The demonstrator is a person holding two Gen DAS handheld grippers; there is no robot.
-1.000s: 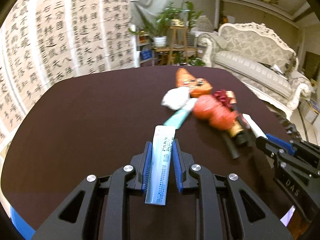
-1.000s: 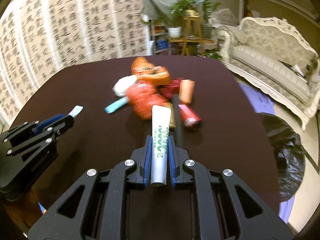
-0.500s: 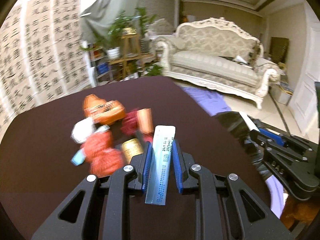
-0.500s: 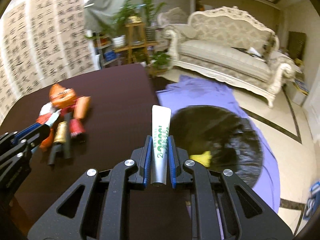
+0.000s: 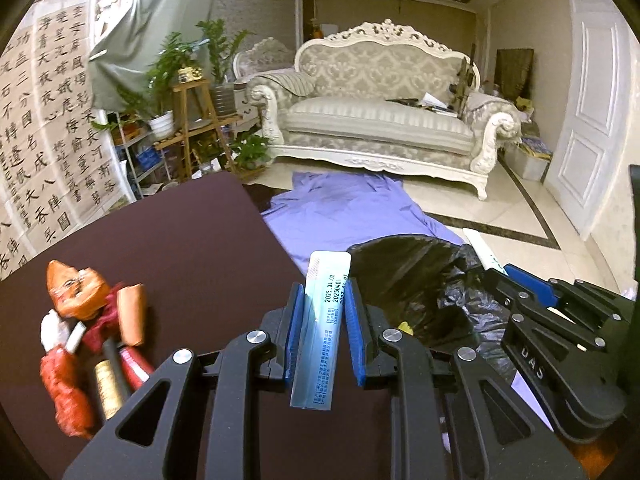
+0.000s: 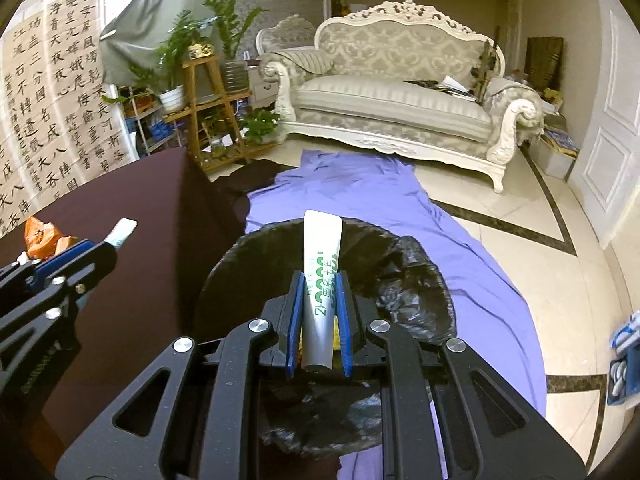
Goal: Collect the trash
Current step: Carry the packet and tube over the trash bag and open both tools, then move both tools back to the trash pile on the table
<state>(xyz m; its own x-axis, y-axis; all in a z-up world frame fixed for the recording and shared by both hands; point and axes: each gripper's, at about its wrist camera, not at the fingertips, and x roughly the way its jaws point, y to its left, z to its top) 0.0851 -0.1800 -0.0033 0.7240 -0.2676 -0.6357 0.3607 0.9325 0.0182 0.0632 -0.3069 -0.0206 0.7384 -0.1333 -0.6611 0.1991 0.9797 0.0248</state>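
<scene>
Fingers (image 5: 294,320) around blue tube (image 5: 322,320)

My left gripper (image 5: 320,304) is matt black plastic with shiny metal screws and blue rubbery pads, clamping a glossy pale-blue foil sachet (image 5: 322,328); my right gripper (image 6: 319,304) pinches a smooth white plastic tube (image 6: 322,272). The counter (image 5: 168,248) wears a matt dark cloth. The black bin bag (image 6: 400,280) is crinkled, shiny film on soft purple cloth (image 6: 360,192) over polished floor tiles (image 6: 560,264).

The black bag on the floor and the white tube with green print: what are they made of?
The black bag looks like thin glossy plastic film: crinkled, with bright highlights. The white tube seems soft plastic or laminate, smooth and satiny, flattened at its sealed end; I cannot tell which.
</scene>
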